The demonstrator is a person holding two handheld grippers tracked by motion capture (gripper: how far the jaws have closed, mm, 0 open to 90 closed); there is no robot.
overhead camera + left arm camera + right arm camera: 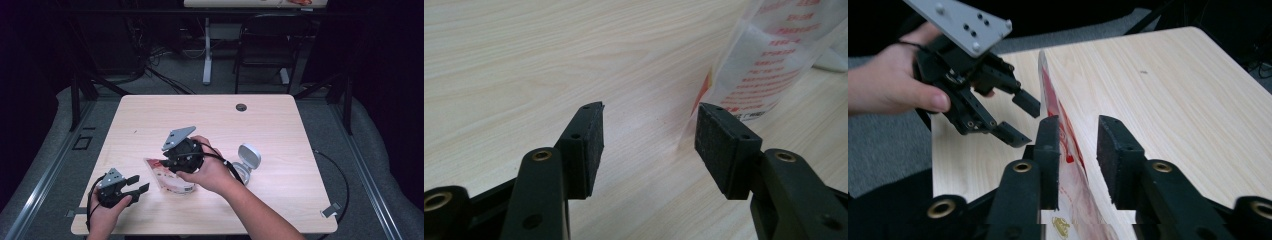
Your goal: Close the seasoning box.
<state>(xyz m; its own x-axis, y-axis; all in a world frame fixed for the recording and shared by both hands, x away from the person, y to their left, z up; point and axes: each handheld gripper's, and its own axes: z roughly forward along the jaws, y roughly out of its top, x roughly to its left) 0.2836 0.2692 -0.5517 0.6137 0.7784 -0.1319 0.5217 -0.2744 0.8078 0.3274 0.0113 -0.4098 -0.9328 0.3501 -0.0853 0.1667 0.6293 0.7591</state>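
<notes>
A white plastic packet [170, 176] with red print stood on edge near the middle of the light wooden table [280, 130], toward the person's side. The right gripper [176, 164] came down over it from above, held in the right hand [210, 172], with its grey three-cornered plate tipped up on top. In the right gripper view the packet [1068, 150] rose between the two black fingers [1118, 155]: its upper edge lay against the left-hand finger, while a strip of table showed between the packet and the other finger, so the fingers were apart with the packet between them and not clamped on it.

The left gripper [131, 186] sat at the near left part of the table, held in the left hand [107, 212], pointing toward the packet and just beside its near left edge. In the left gripper view its fingers [589, 145] stood well apart above bare wood, with nothing between them; the packet [764, 60] stood just beyond the right-hand finger, its red lettering too blurred to read. The right gripper view also showed the left gripper [1018, 120] close to the packet's far side, fingers spread and not touching it.

A small grey and white object [247, 161] with a rounded top stood on the table to the right of the right hand, apart from the packet. A dark round hole [241, 107] sat near the table's far edge. Beyond the table, on the grey floor, stood a black chair [265, 45] and the white leg of another table [207, 50].
</notes>
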